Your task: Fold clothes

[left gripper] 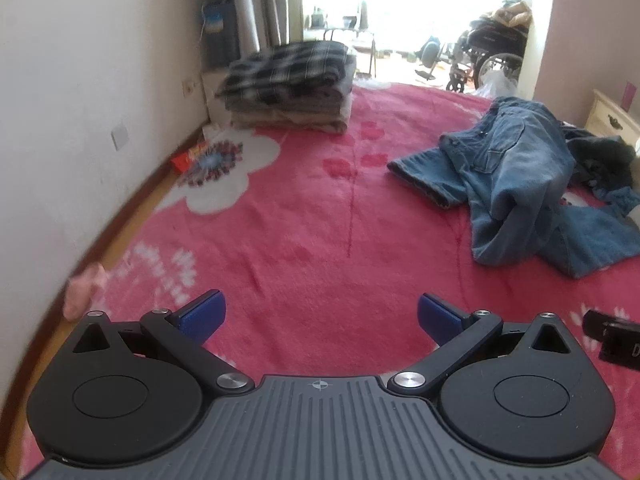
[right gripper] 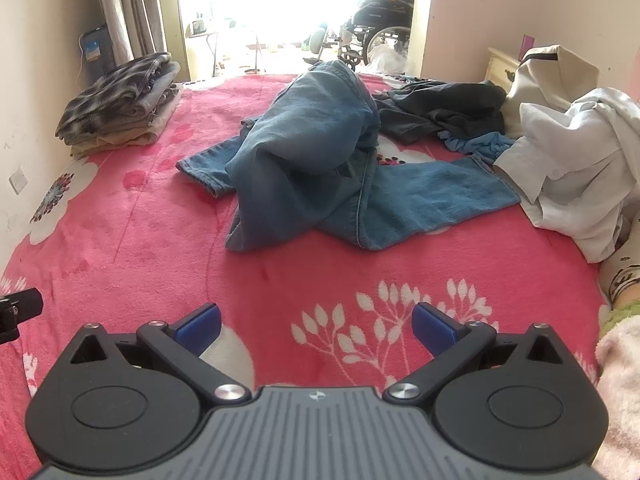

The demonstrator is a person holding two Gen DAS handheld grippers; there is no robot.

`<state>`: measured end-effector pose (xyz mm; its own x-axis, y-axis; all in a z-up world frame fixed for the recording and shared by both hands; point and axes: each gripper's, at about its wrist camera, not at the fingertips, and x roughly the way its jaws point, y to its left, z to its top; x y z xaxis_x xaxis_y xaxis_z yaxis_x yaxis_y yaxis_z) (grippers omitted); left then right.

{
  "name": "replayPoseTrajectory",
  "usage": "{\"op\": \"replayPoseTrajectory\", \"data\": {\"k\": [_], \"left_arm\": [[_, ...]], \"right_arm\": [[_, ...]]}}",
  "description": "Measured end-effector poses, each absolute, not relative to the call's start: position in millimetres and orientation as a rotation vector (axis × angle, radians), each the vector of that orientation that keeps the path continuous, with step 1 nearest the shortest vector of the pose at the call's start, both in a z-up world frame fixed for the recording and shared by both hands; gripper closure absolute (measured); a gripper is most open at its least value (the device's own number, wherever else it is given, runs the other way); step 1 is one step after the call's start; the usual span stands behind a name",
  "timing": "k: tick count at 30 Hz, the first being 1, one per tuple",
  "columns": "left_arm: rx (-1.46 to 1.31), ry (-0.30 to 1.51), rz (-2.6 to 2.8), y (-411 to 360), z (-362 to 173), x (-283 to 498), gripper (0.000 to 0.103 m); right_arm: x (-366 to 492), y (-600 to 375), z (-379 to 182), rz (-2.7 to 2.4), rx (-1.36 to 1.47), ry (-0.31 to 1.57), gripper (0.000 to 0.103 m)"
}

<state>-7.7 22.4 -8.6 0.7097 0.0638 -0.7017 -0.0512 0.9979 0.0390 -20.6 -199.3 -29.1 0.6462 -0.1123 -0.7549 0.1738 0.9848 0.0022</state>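
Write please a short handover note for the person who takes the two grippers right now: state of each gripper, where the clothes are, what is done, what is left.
Left gripper: open, empty, above the pink blanket.
Right gripper: open, empty, facing the jeans.
Done: a folded stack, plaid piece on top, at the far left near the wall.
Left: the jeans lie crumpled mid-blanket, legs crossed, not yet folded. Behind them a dark garment; to the right a white shirt in a heap.
Likely next: the jeans, since they are nearest to both grippers.
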Motion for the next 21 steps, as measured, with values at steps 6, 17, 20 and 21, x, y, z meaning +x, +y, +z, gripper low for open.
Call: {"op": "replayPoseTrajectory", "data": {"k": [6, 17, 20, 21], "left_arm": [[0.020, 0.795, 0.075, 22.5, -8.2, -5.1, 0.000], [-0.013, 0.817, 0.091, 27.8, -10.1, -6.3, 0.000], [-0.007, 0.815, 0.083, 25.9, -9.4, -6.3, 0.000], [-0.005, 0.813, 0.083, 25.4, -9.1, -6.1, 0.000]], "right_arm": [[-20.0, -197.8, -29.7, -0.165, 0.075, 0.852, 0.000], [-20.9, -196.9, -31.6, -0.175, 0.066, 0.846, 0.000], [-20.3, -196.2, -31.9, -0.175, 0.062, 0.848, 0.000], [-20.3, -195.9, -32.0, -0.175, 0.061, 0.848, 0.000]]}}
